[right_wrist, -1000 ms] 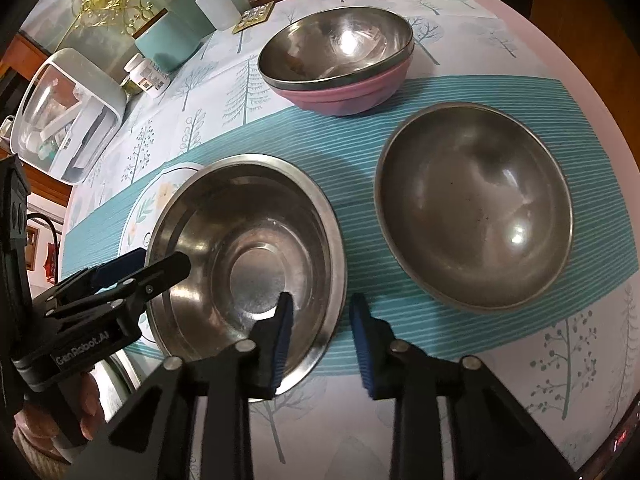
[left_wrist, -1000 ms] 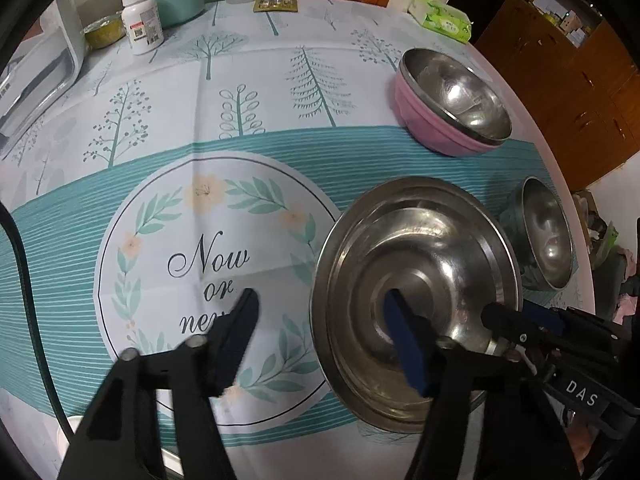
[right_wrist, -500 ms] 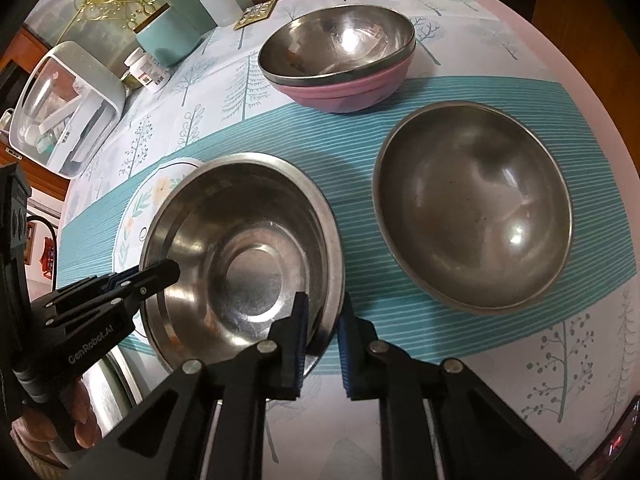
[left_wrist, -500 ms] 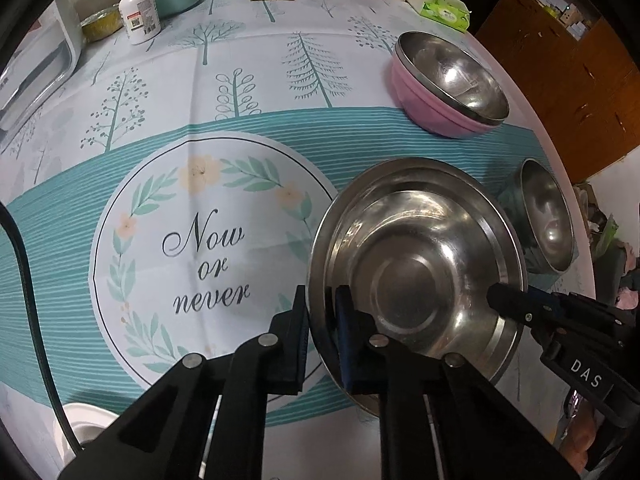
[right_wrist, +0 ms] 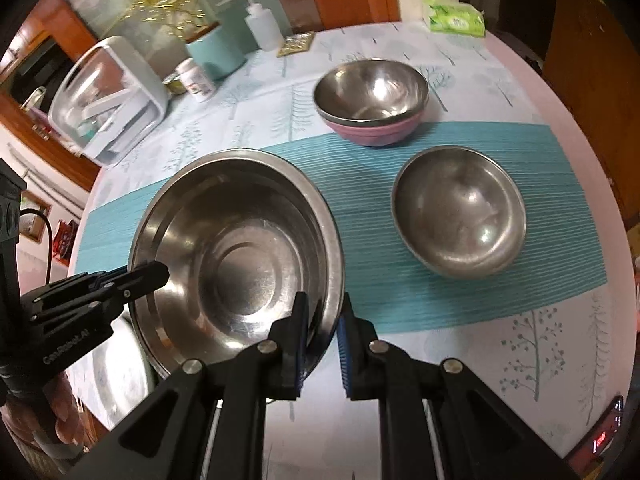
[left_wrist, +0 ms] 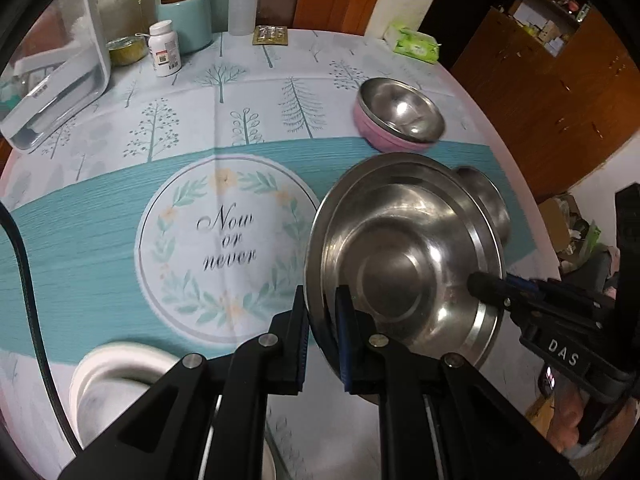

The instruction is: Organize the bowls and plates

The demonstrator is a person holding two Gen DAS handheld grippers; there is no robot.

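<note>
**Two tongs lifting a wide steel bowl**

Left tongs and right tongs are each clamped on the rim of the wide steel bowl, at opposite edges, holding it tilted above the surface. At 2 o'clock in the right view sits a smaller steel bowl; at 12 o'clock, a steel bowl nested in a pink bowl. Judged progress: one nesting done, two bowls left loose. Compared with one second earlier, both tongs have closed from apart, and the wide bowl has risen off the surface.
</note>
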